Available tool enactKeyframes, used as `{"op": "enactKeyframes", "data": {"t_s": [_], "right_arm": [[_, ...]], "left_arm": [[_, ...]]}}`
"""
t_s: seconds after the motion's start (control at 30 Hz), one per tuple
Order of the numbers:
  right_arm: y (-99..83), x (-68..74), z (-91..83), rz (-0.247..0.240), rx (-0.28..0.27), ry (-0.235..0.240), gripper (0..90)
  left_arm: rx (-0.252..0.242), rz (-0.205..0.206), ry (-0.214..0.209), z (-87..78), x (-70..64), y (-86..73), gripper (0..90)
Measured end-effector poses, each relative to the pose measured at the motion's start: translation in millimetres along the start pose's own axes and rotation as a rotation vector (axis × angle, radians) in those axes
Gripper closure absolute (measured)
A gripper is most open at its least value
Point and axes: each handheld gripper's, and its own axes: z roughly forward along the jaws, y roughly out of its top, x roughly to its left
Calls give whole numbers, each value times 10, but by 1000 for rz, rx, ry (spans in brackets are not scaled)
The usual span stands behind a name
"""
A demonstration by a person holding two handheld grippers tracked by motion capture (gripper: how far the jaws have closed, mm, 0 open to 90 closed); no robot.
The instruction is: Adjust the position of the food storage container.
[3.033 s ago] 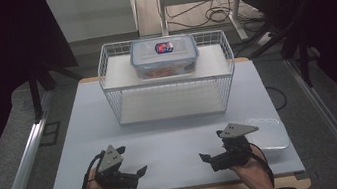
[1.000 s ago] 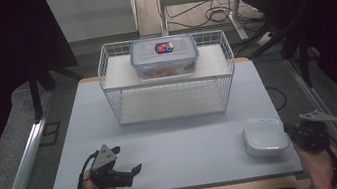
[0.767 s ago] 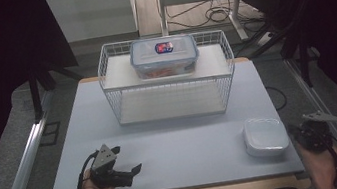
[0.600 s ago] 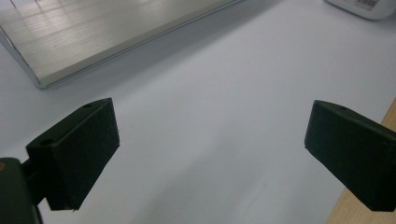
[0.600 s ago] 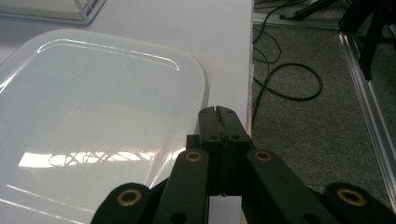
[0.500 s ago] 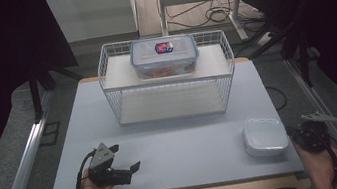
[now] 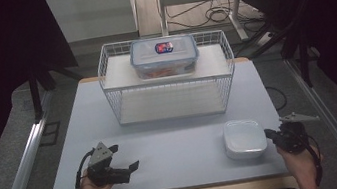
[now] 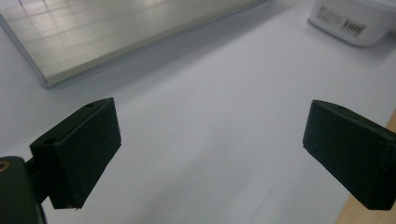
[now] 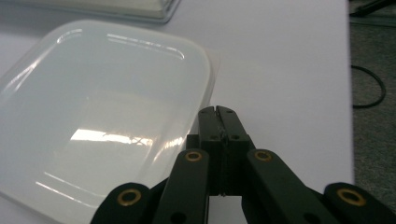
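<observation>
Your right gripper [image 7: 269,135] has its jaws pressed together beside the white box [image 7: 244,137], holding nothing; the box lies flat at the table's [image 7: 174,144] right front, nearly square; your left gripper [image 7: 132,167] is wide open, empty.

Two grippers are showing at the desk's [image 7: 173,139] near edge: the left gripper [image 7: 129,169] and the right gripper [image 7: 268,135]. Two plastic containers are sitting in sight: one white lidded container [image 7: 244,138] near the desk's near right corner, and one clear lidded food container [image 7: 164,56] on the top shelf of one white wire rack [image 7: 171,101] standing toward the far edge.
</observation>
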Motion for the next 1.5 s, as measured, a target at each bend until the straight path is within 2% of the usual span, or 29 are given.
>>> {"op": "enactKeyframes", "data": {"t_s": [0.07, 0.13, 0.17, 0.23, 0.33, 0.4, 0.43, 0.5, 0.73, 1.1, 1.27, 1.5], "right_arm": [[0, 42, 11, -6, 0, 6, 893], [4, 81, 24, 26, 7, 21, 894], [18, 95, 40, 19, 11, 32, 894], [52, 148, 86, 19, 18, 44, 894], [77, 276, 114, -12, 18, 74, 894], [94, 361, 124, -42, 19, 80, 893], [106, 404, 140, -58, 20, 89, 893], [116, 434, 162, -56, 21, 101, 893], [129, 577, 229, -62, 32, 144, 893], [182, 927, 355, -118, 48, 233, 892], [207, 1062, 409, -119, 58, 279, 892], [230, 1279, 480, -147, 65, 337, 891]], "left_arm": [[9, 16, 17, 7, -17, 2, 37], [6, 22, 11, 7, -20, 19, 37], [2, 16, -15, 18, -13, 22, 36], [8, 1, 10, 37, 6, 4, 37], [20, 8, 2, 23, -8, 5, 39], [18, 18, 17, 13, -15, 14, 37], [21, 10, 11, 16, -12, 11, 38], [29, 3, 10, 32, -9, 2, 36], [65, 19, 4, 99, -29, -21, 33], [80, 19, 3, 126, -37, -33, 32], [78, 14, 4, 122, -31, -34, 32], [81, 18, 5, 120, -29, -33, 32]]}}
